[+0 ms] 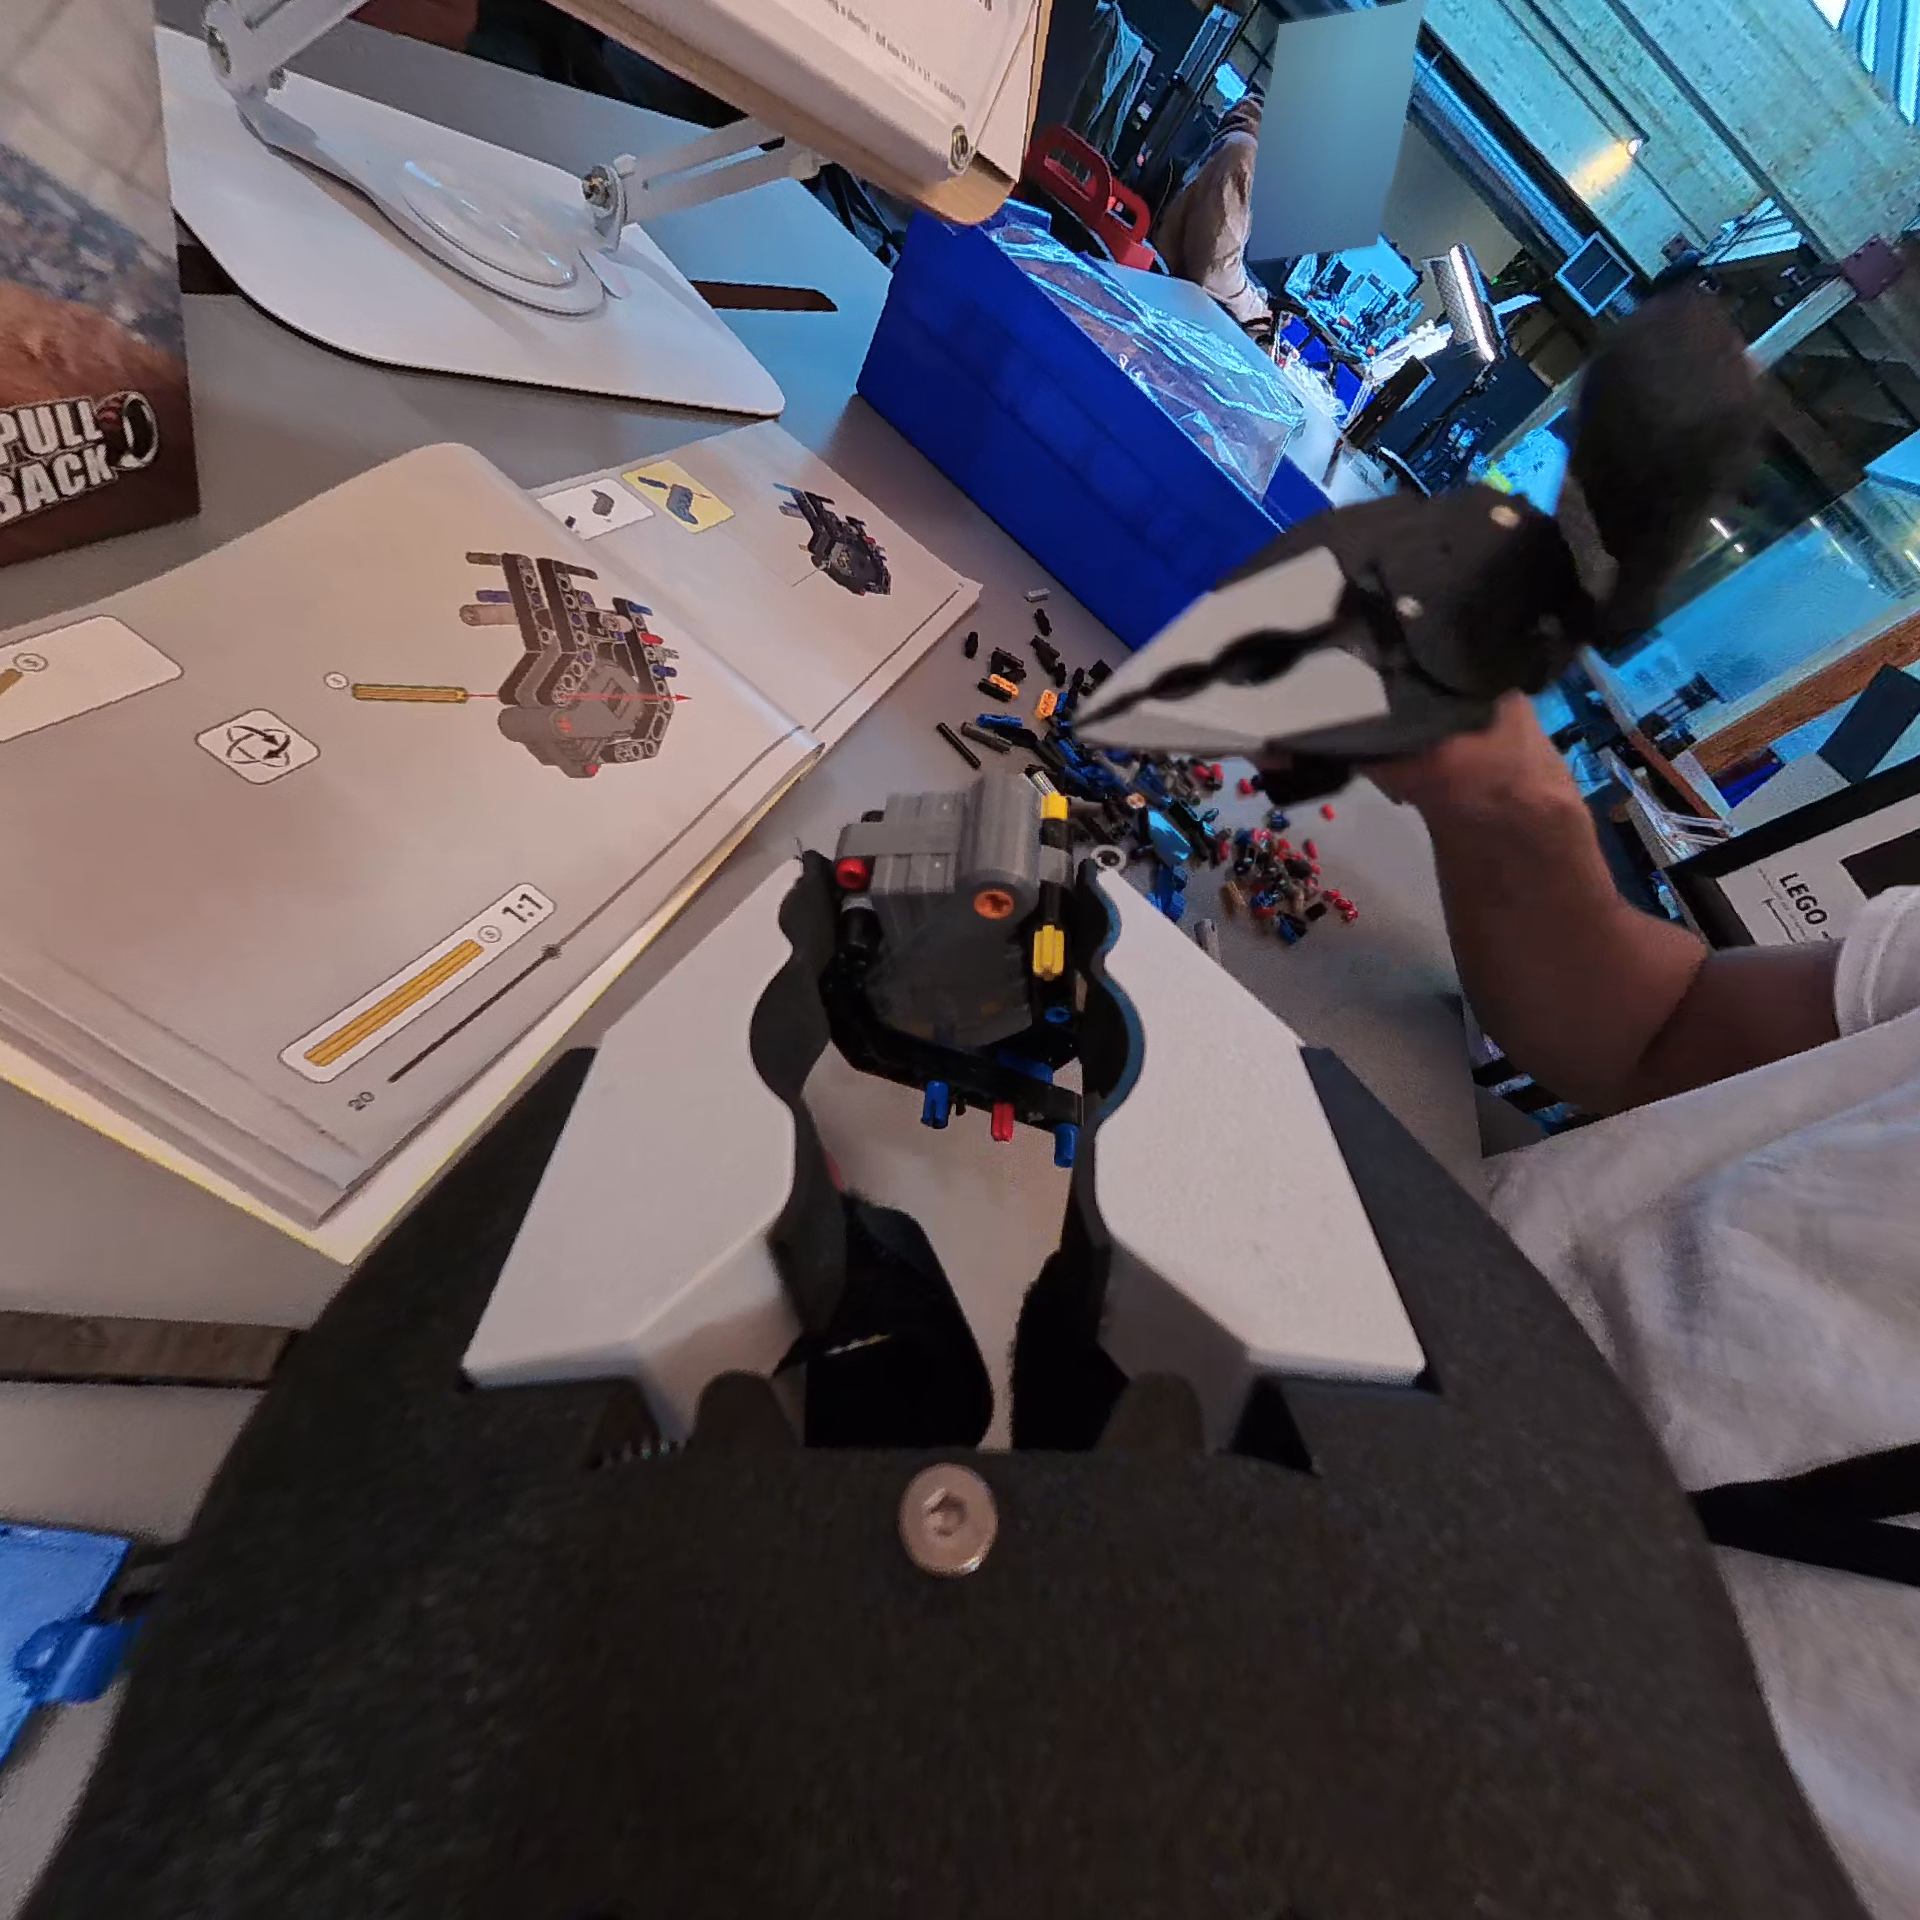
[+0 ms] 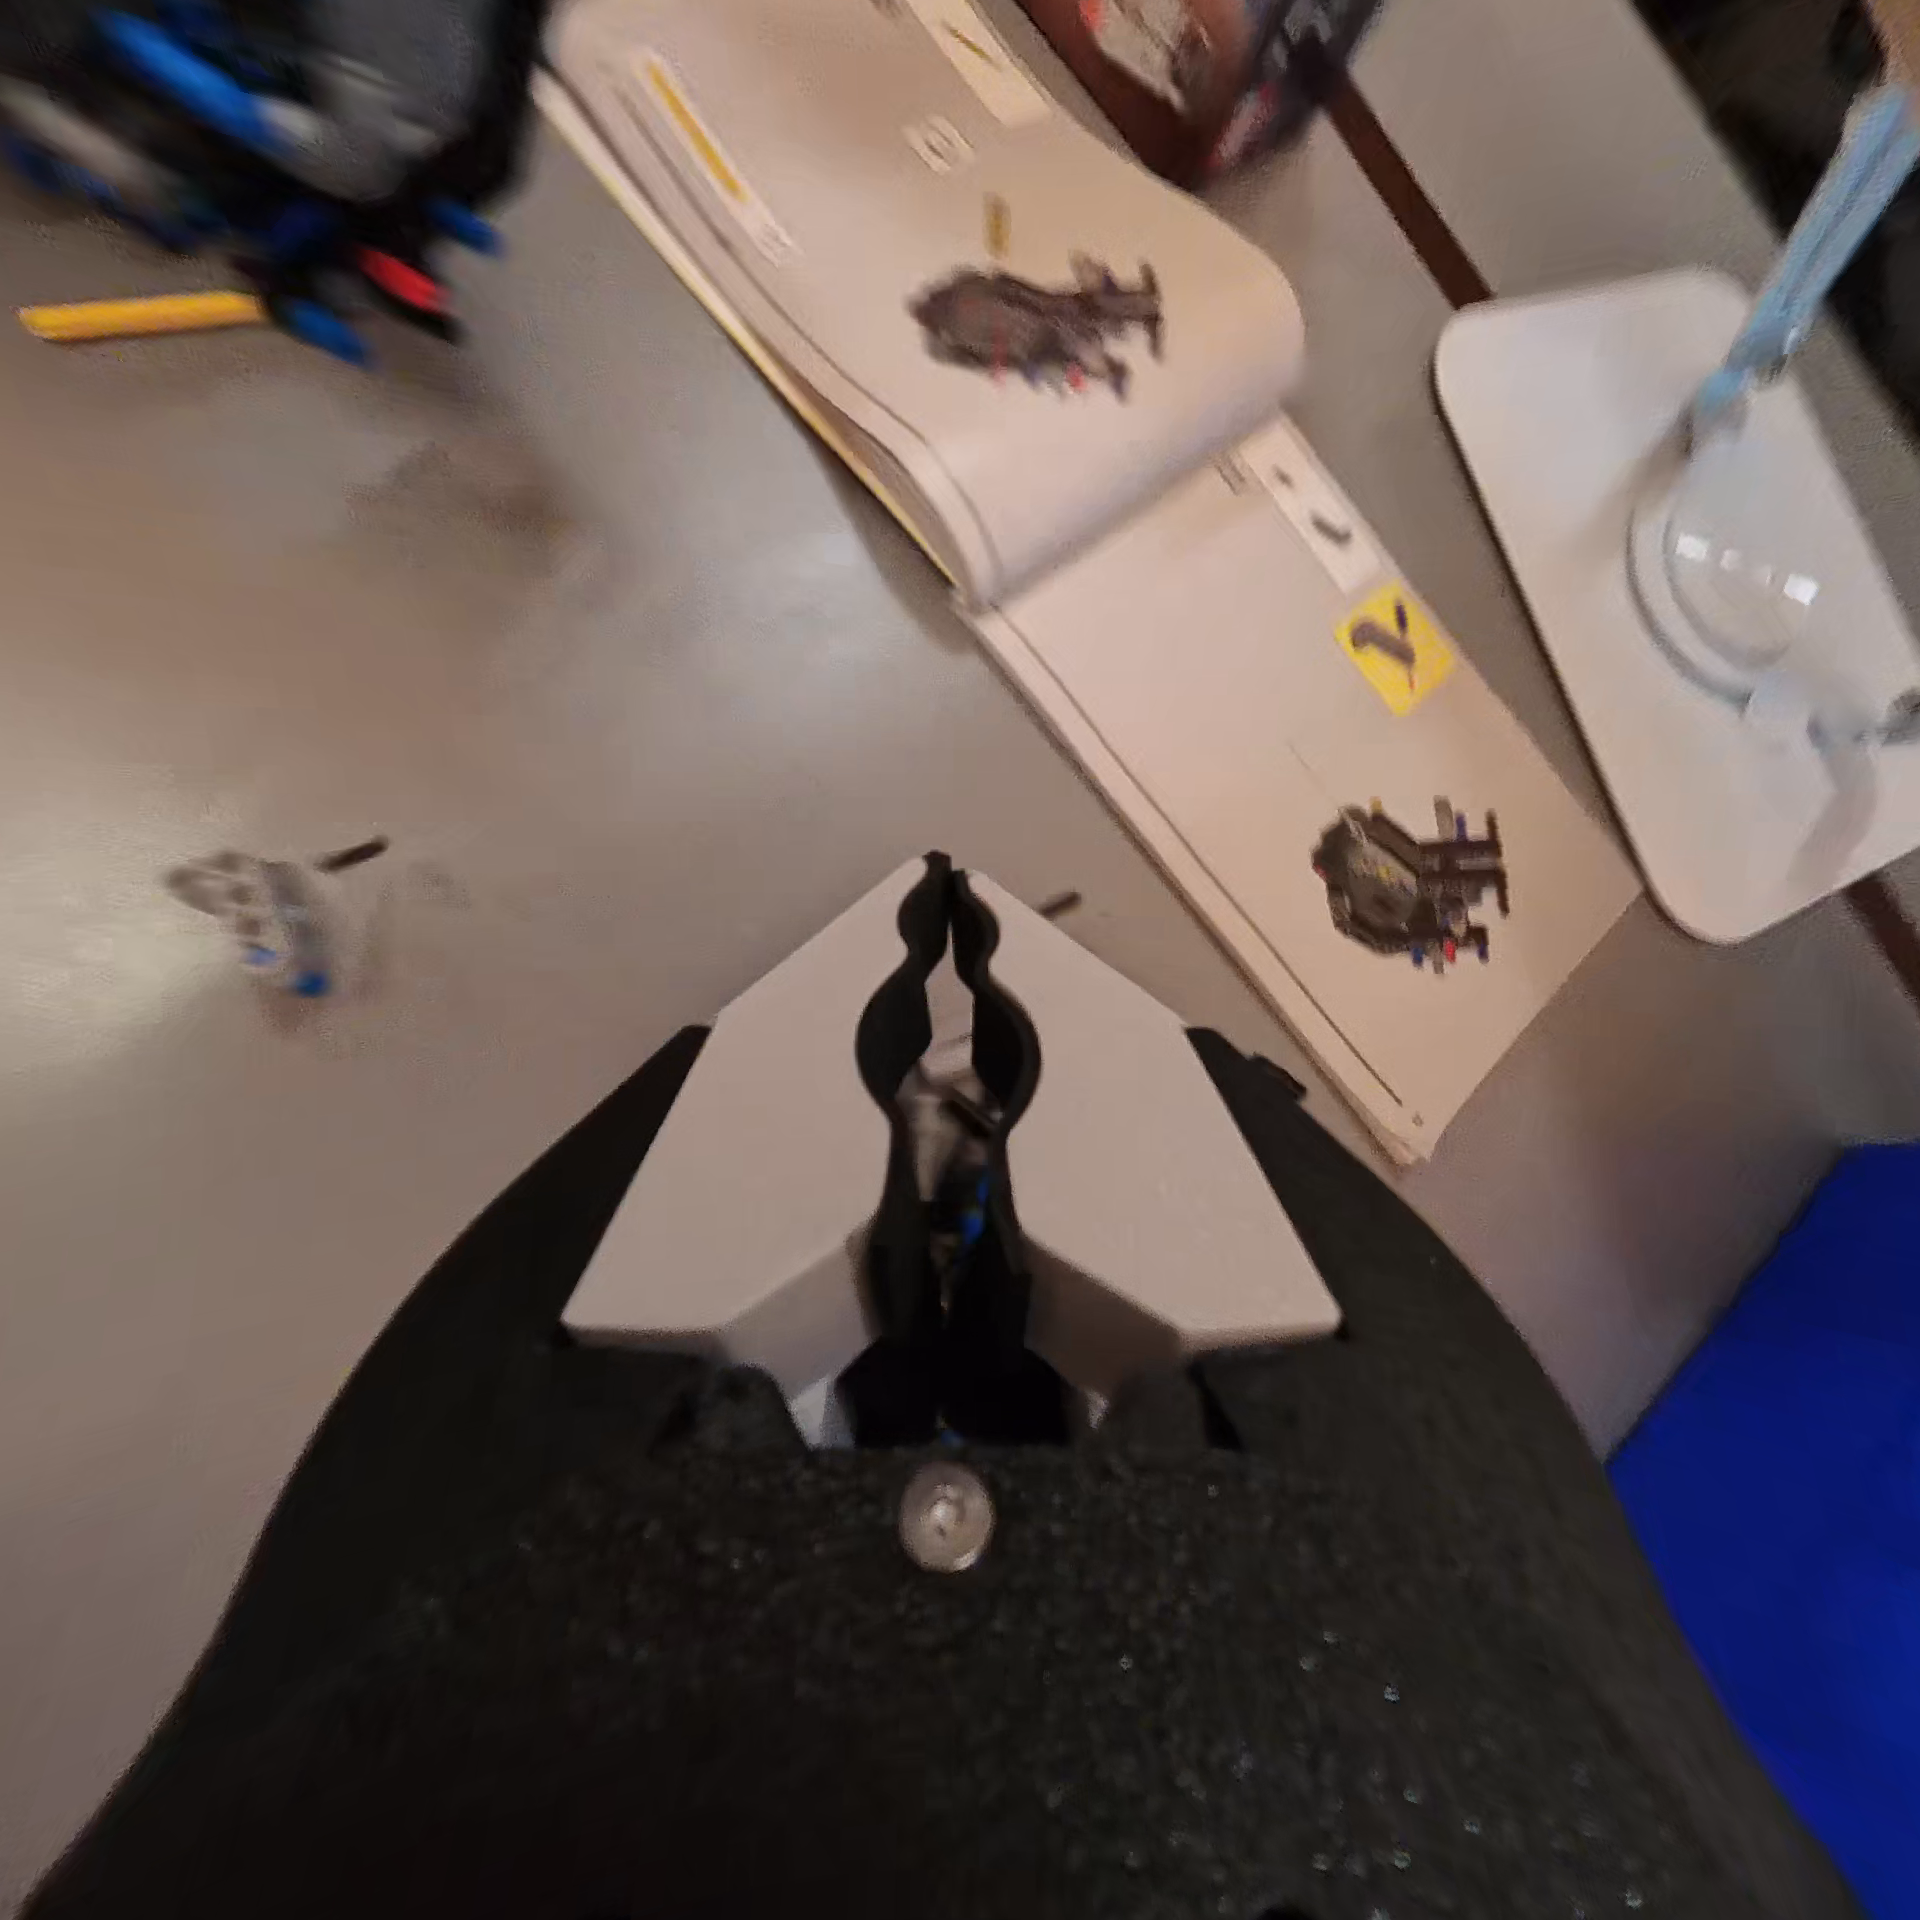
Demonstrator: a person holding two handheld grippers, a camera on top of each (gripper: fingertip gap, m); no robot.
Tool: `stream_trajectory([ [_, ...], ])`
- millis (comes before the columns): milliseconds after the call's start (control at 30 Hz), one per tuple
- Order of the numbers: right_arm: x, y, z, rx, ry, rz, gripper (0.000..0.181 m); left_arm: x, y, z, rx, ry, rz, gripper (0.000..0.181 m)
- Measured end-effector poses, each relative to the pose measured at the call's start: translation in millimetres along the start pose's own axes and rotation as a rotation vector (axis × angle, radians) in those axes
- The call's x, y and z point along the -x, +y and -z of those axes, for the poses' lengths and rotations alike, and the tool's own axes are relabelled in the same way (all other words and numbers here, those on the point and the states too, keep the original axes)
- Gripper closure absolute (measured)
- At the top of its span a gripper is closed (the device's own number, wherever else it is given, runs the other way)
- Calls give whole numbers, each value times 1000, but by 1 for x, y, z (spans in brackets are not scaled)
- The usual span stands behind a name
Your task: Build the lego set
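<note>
Left claw (image 1: pixel 951 935) pinches grey lego assembly (image 1: pixel 951 904); right claw (image 2: pixel 948 883) pressed together; only left view shows loose-parts pile (image 1: pixel 1195 821).

The left wrist view is sharp and evenly lit, with cool daylight from windows at the far right and wide-angle bending at the edges. The right wrist view is warmer and motion-blurred: the instruction booklet (image 2: pixel 1091 343) smears, and a pale glare patch lies on the desk (image 2: pixel 94 987) at left.
</note>
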State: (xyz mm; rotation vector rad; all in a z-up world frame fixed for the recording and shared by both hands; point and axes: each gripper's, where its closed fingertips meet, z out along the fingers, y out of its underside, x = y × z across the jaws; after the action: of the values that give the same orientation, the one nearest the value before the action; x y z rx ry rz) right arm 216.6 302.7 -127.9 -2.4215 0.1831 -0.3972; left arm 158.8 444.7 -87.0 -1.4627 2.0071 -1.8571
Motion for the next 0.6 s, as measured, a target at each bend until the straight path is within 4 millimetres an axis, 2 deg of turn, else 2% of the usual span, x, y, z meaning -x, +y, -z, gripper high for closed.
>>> stream_trajectory([
  [33,-10,11,-6,22,-29,-33,181,-1,1,-1,4,4,0,138],
  [100,-22,29,-15,68,-36,-47,181,-2,3,-4,13,8,-3,137],
  [133,-22,30,-16,60,-49,-51,181,-2,4,-4,17,6,-6,138],
  [233,1,12,1,-41,-115,-29,181,0,5,-4,23,-4,-11,138],
  [267,16,8,11,-75,-164,-1,180,1,5,-4,23,-6,-13,138],
  [367,77,6,37,-144,-377,56,173,1,6,-4,22,-5,-8,138],
  [400,93,9,37,-141,-394,71,174,1,6,-4,22,-2,-4,138],
  [433,100,14,31,-121,-361,101,174,1,6,-5,23,3,0,138],
  [500,99,12,16,-152,-254,132,175,-1,8,-7,28,12,3,138],
  [600,104,12,0,-126,-264,116,164,-5,11,-11,42,19,-5,138],
])
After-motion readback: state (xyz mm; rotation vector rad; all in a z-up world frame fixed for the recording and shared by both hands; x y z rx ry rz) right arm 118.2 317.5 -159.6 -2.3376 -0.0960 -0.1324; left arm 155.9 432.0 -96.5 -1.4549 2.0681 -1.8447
